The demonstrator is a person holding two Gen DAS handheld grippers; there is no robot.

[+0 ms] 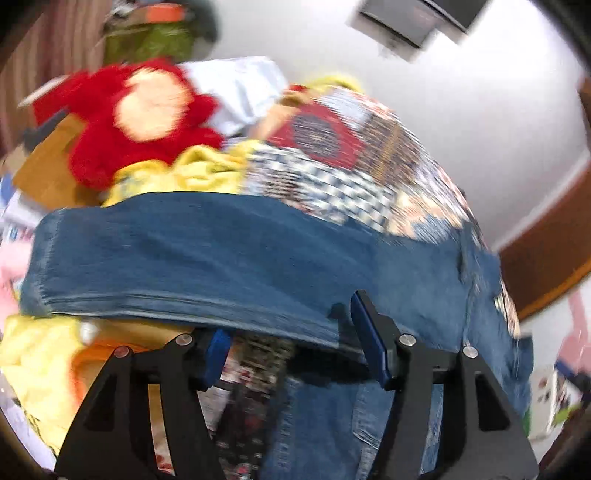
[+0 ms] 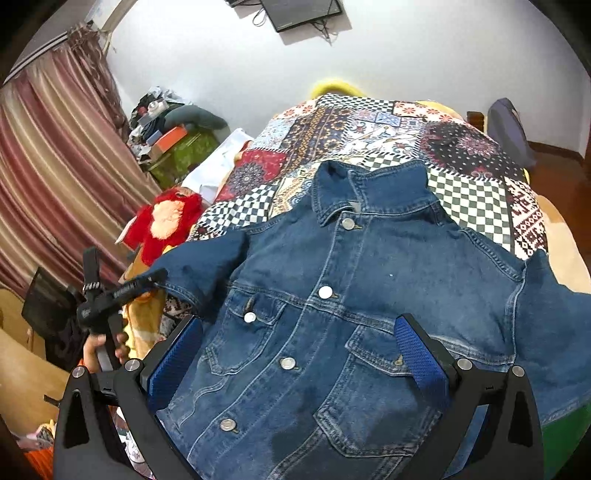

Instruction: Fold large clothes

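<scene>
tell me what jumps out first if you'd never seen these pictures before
A blue denim jacket lies front up, buttoned, spread across a busy patchwork bedspread. A bright red plush toy sits at the bed's left edge, by the striped curtain. Black grippers with blue fingers frame the bottom of each view.

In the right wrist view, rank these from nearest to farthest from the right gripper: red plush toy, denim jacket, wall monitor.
1. Denim jacket: directly under the right gripper, spread front-up on the bed.
2. Red plush toy: off to the left, beside the bed's edge.
3. Wall monitor: farthest, high on the white wall beyond the bed.
</scene>
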